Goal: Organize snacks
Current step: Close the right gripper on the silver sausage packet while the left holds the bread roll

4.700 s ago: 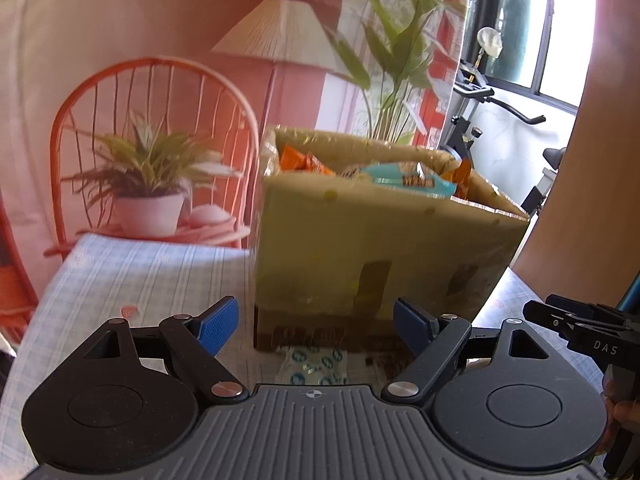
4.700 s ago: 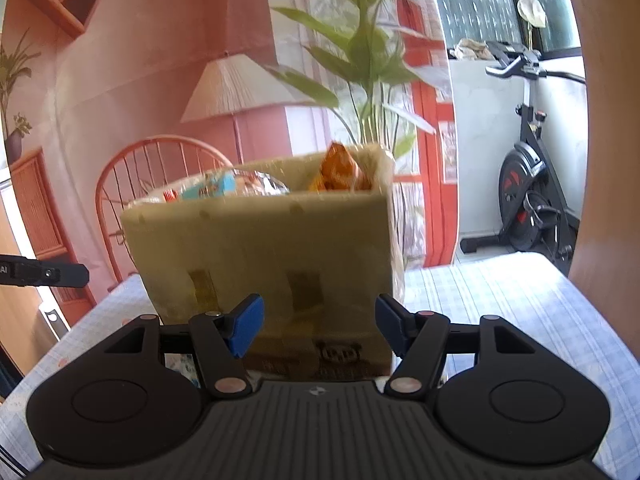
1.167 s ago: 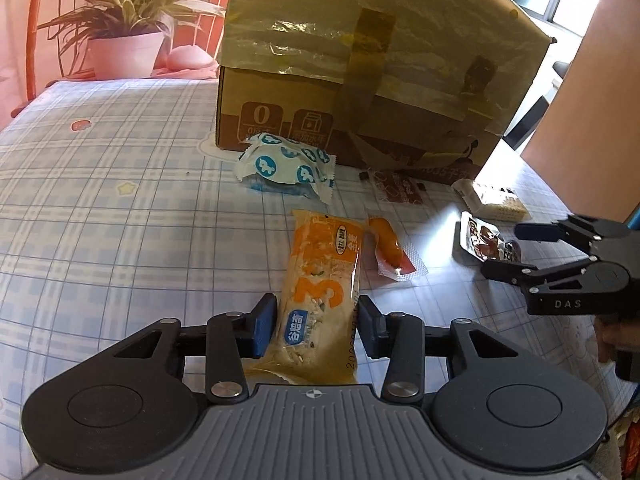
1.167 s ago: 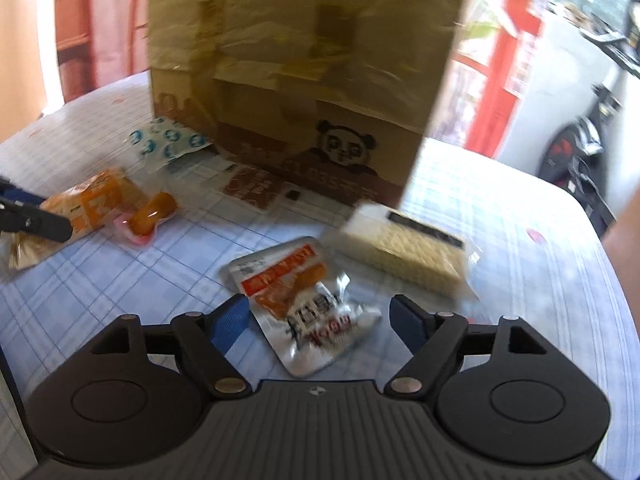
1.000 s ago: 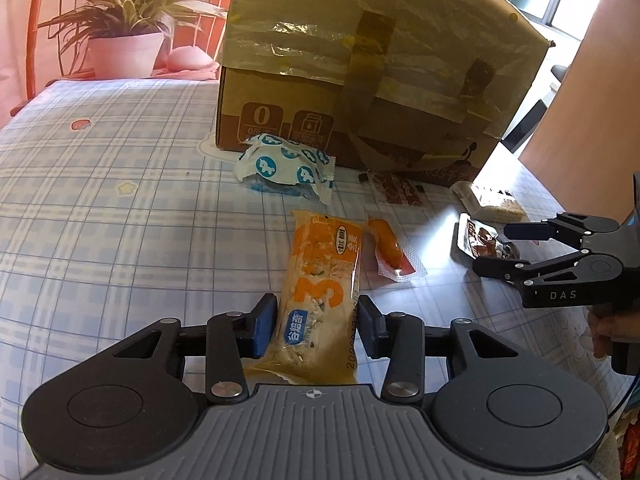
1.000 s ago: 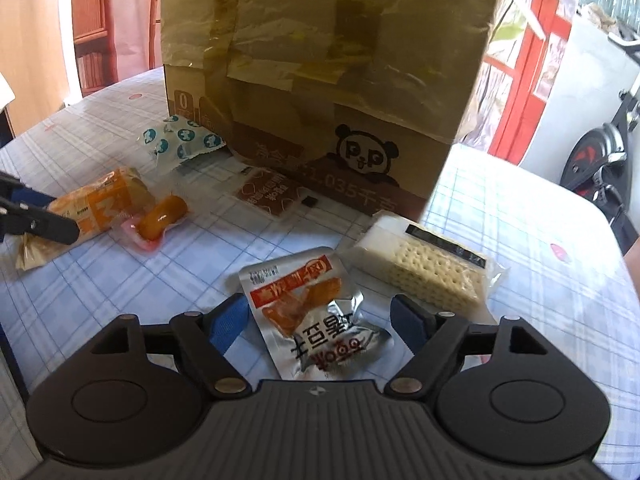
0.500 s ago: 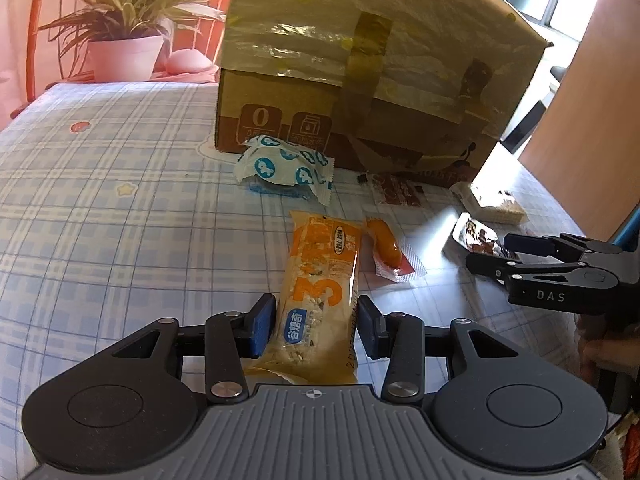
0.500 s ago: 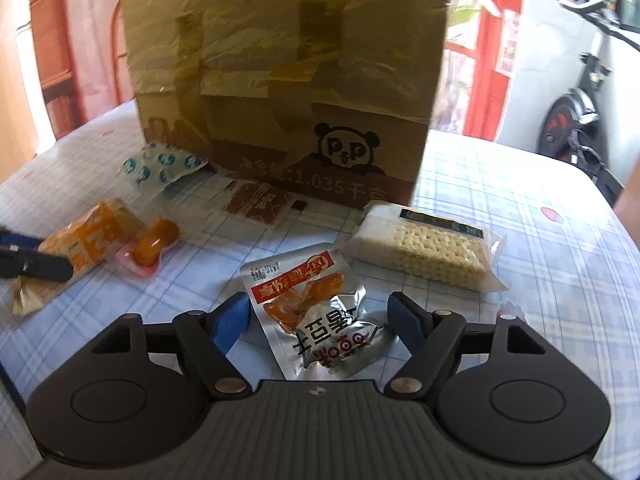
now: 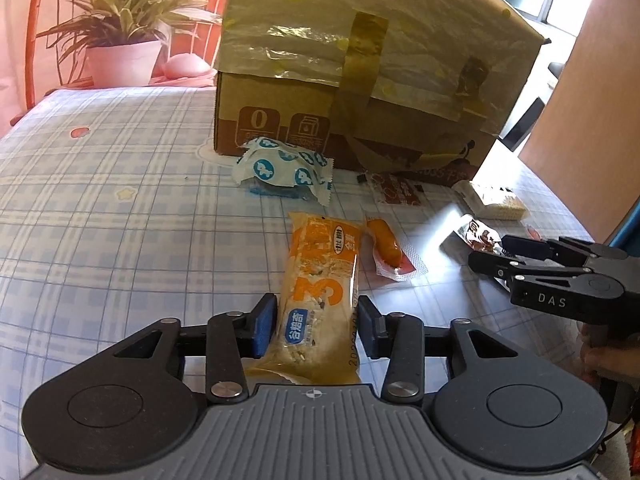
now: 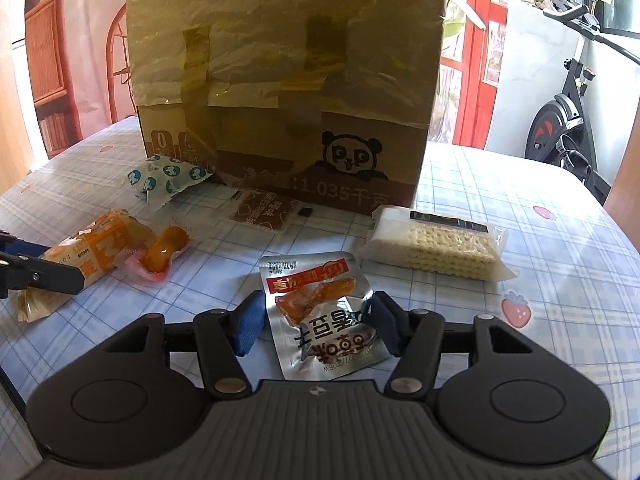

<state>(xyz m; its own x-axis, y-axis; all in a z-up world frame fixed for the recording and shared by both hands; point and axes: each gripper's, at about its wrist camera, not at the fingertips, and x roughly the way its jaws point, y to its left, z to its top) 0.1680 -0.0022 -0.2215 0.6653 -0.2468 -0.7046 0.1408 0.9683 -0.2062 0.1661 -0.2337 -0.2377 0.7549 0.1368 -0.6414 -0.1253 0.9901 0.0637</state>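
Note:
An orange snack bar (image 9: 320, 272) lies lengthwise on the checked tablecloth (image 9: 120, 200). My left gripper (image 9: 316, 328) is closing on its near end, and both blue pads touch its sides. A silver pouch with a red label (image 10: 320, 320) lies between the fingers of my right gripper (image 10: 318, 328). Those jaws are closing; the pads stand at the pouch's edges without squeezing it. In the left wrist view the right gripper (image 9: 490, 250) sits low at the right by the pouch (image 9: 476, 236). The taped cardboard box (image 10: 280, 80) stands behind.
In front of the box lie a blue-and-white packet (image 9: 284, 168), a brown sachet (image 10: 264, 212), a wrapped sausage (image 9: 386, 244) and a cracker pack (image 10: 436, 244). A potted plant (image 9: 120, 60) stands beyond the far left edge, an exercise bike (image 10: 568, 120) at the right.
The right gripper's fingers have drawn in from wide apart to the silver pouch's edges, and it has rolled a little. The left gripper has stayed around the orange bar.

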